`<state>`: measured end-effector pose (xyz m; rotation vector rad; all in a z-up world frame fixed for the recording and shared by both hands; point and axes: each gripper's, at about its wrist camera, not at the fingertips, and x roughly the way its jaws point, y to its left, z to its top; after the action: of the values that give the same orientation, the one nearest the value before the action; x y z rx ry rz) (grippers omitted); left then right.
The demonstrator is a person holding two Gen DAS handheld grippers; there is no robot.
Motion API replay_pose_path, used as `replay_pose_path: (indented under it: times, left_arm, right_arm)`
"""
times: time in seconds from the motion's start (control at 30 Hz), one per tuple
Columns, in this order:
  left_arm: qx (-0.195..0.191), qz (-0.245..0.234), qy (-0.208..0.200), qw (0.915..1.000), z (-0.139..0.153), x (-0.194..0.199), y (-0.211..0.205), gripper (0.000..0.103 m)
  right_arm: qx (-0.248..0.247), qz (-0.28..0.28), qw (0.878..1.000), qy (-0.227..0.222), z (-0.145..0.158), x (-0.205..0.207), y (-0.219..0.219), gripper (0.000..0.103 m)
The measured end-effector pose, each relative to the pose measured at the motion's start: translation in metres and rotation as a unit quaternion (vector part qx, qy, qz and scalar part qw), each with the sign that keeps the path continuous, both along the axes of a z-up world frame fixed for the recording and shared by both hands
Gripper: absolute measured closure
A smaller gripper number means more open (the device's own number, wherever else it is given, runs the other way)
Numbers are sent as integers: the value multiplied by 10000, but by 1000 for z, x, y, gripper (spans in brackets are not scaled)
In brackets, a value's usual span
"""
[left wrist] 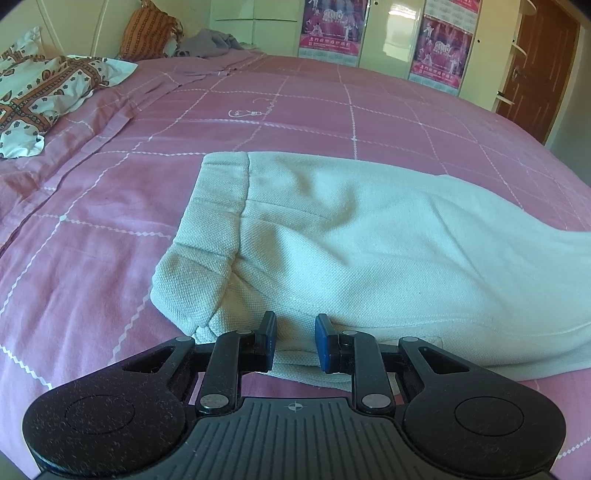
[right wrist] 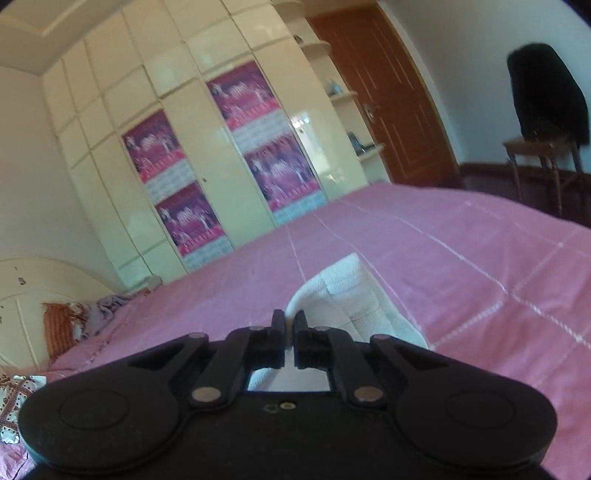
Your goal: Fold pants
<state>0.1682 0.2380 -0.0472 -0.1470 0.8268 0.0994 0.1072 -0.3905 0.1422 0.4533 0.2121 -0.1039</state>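
Note:
Pale mint-white pants (left wrist: 362, 251) lie on the pink checked bedspread (left wrist: 92, 229), waistband to the left, legs running off to the right. My left gripper (left wrist: 295, 341) is open, its blue-padded fingers astride the near edge of the pants by the waistband, not clamped. In the right wrist view, my right gripper (right wrist: 290, 341) is shut on a fold of the pants (right wrist: 354, 295), which rises between the fingers above the bed.
A patterned white-and-brown quilt (left wrist: 40, 96) and an orange pillow (left wrist: 147, 33) lie at the head of the bed. Cream wardrobes with pink posters (right wrist: 192, 192), a brown door (right wrist: 391, 107) and a chair with dark clothing (right wrist: 543, 122) stand beyond the bed.

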Motion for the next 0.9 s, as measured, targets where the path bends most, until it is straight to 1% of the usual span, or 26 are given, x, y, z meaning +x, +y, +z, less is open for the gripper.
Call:
replay_pose_path:
  times: [0.03, 0.07, 0.1, 0.13, 0.17, 0.2, 0.23, 0.27, 0.3, 0.37, 0.4, 0.43, 0.47, 0.5, 0.53, 0.57, 0.63, 0.67, 0.7, 0.77, 0.8, 0.87, 0.9]
  left_arm:
    - [-12, 5, -15, 10000, 0, -1, 0, 80]
    - [-22, 2, -28, 10000, -1, -1, 1, 80]
    - [-35, -1, -37, 10000, -1, -2, 1, 80]
    - [-49, -2, -45, 10000, -1, -2, 2, 80]
    - [-58, -7, -52, 10000, -1, -3, 3, 80]
    - [-61, -16, -52, 10000, -1, -3, 3, 80]
    - [-66, -21, -48, 10000, -1, -3, 4, 80]
    - [-74, -23, -39, 10000, -1, -3, 4, 80]
    - [-80, -22, -28, 10000, 0, -2, 4, 80]
    - [-79, -15, -9, 10000, 1, -1, 4, 80]
    - [-71, -11, -4, 10000, 1, -1, 4, 80]
    - [-58, 0, -10, 10000, 3, -1, 4, 80]
    - [-44, 25, -34, 10000, 6, -2, 3, 80]
    - [-40, 70, -103, 9999, 11, -6, 2, 80]
    - [-34, 130, -238, 9996, 17, -11, 2, 80]
    - [-12, 223, -434, 9988, 24, -20, 3, 80]
    - [34, 525, -687, 9962, 33, -35, 9, 79]
    - [4, 730, -793, 9942, 36, -43, 15, 70]
    - [-17, 978, -880, 9913, 38, -50, 22, 47]
    - [-130, 1425, -1018, 9845, 38, -59, 39, 24]
    - [-275, 1510, -1001, 9831, 36, -60, 46, 24]
    - [-657, 1487, -940, 9822, 31, -56, 56, 25]
    - [-796, 1446, -934, 9819, 28, -51, 57, 29]
  right_arm:
    - [-61, 13, 9998, -176, 1, -11, 0, 99]
    - [-103, -7, 9997, -229, -2, -18, -3, 99]
    - [-55, -75, 9999, -122, -11, -21, -9, 99]
    - [115, -208, 9996, 166, -27, -25, -18, 99]
    - [331, -346, 9973, 549, -46, -25, -29, 99]
    - [510, -513, 9922, 1012, -69, -24, -37, 99]
    - [757, -682, 9821, 1583, -97, -25, -45, 99]
    - [1048, -747, 9702, 2053, -122, -23, -53, 99]
    - [1272, -776, 9636, 2218, -140, -23, -58, 99]
    - [1577, -841, 9652, 1911, -151, -31, -63, 101]
    - [1643, -881, 9645, 1871, -152, -31, -64, 101]
    - [1608, -906, 9648, 1876, -150, -29, -62, 99]
    - [1516, -899, 9660, 1889, -149, -28, -59, 95]
    - [1460, -884, 9667, 1904, -146, -27, -58, 94]
    - [1358, -903, 9677, 1923, -143, -28, -56, 88]
    - [1197, -1011, 9691, 1904, -139, -31, -54, 81]
    - [774, -1254, 9724, 1811, -129, -40, -46, 74]
    - [518, -1283, 9751, 1733, -124, -43, -41, 74]
    - [345, -1222, 9780, 1654, -119, -44, -37, 74]
    - [-25, -1058, 9838, 1446, -107, -39, -23, 73]
    - [-165, -917, 9863, 1365, -101, -33, -16, 73]
    - [-302, -417, 9905, 1275, -90, -11, 3, 72]
    - [-362, -126, 9911, 1273, -86, 4, 16, 72]
